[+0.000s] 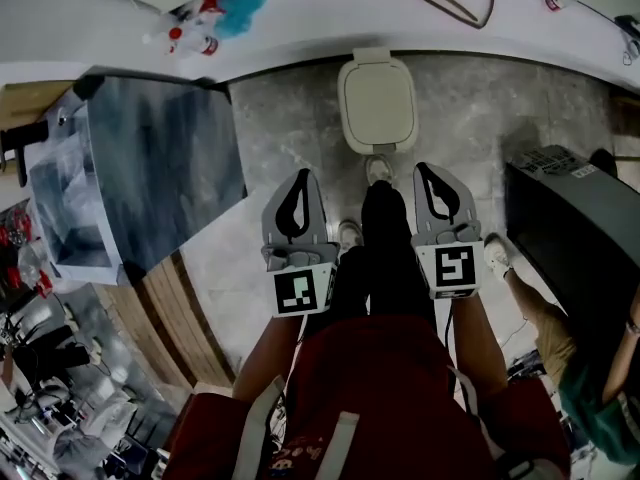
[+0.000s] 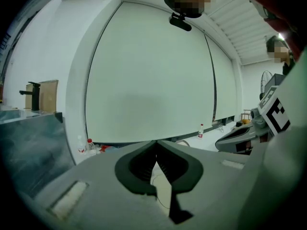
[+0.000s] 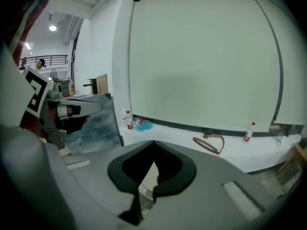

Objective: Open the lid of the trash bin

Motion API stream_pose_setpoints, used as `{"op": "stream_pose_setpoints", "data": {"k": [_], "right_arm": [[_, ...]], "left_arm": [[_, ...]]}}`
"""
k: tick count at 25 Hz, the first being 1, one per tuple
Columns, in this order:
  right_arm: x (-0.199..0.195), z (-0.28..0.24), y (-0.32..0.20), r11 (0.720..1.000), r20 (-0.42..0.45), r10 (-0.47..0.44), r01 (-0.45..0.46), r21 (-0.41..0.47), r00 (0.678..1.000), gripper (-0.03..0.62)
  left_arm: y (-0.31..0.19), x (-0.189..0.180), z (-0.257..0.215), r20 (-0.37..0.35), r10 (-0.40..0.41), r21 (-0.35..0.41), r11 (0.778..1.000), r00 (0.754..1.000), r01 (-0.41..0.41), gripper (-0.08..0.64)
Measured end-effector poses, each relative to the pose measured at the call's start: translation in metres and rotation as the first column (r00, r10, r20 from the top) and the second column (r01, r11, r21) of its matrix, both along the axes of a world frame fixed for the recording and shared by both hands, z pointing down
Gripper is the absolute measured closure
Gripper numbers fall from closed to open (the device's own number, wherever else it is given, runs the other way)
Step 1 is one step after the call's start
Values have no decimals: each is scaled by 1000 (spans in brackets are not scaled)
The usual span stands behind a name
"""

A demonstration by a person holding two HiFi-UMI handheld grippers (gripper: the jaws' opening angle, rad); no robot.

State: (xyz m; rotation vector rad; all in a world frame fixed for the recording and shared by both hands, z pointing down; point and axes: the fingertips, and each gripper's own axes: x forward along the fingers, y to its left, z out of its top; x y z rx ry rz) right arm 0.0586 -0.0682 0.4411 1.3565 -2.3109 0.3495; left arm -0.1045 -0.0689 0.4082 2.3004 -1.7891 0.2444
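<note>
The bin [image 1: 377,103] stood on the floor just ahead of the feet, its lid [image 1: 378,93] down. The left tongs [image 1: 301,176] and right tongs [image 1: 430,170] were both closed and empty, well short of it. Best, probably, to hook the lid's near edge squarely and lift slowly, without tipping the bin.
</note>
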Motion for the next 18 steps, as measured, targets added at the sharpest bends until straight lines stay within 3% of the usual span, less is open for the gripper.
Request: {"op": "stream_pose_setpoints", "data": {"k": [9,18], "right_arm": [[15,101,7,986,-79,-72,59,-153,994,592],[5,201,24,950,-136,-181,137,-280,974,592]], "left_arm": [[1,20,79,4,25,-107,994,1000,-24,555],[9,22,181,35,35,-262,965,999,-25,555]]}}
